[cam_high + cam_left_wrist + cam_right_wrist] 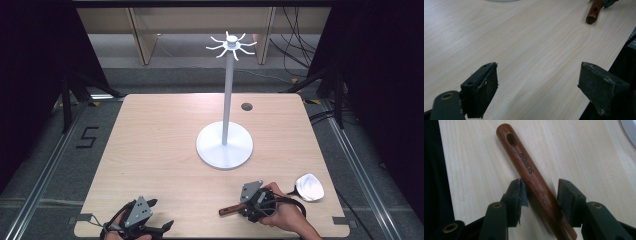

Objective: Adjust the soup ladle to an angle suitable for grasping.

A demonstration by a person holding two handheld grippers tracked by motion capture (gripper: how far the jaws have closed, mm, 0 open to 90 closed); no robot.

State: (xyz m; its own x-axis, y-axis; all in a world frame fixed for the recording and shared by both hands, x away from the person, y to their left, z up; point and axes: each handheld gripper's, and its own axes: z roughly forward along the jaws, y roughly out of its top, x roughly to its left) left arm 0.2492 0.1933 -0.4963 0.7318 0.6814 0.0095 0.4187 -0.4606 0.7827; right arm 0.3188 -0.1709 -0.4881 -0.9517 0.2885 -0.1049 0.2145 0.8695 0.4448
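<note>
The right gripper [541, 195] straddles the spatula's wooden handle [531, 173], jaws parted on either side and not yet clamped; the handle's long axis runs diagonally between them, flat on the counter [165, 150]. The left gripper [537, 87] (wide open, empty) sits well apart.

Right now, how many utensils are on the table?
1: a spatula at the near right of the table, its wooden handle between the open right tongs. None seem hidden.
</note>
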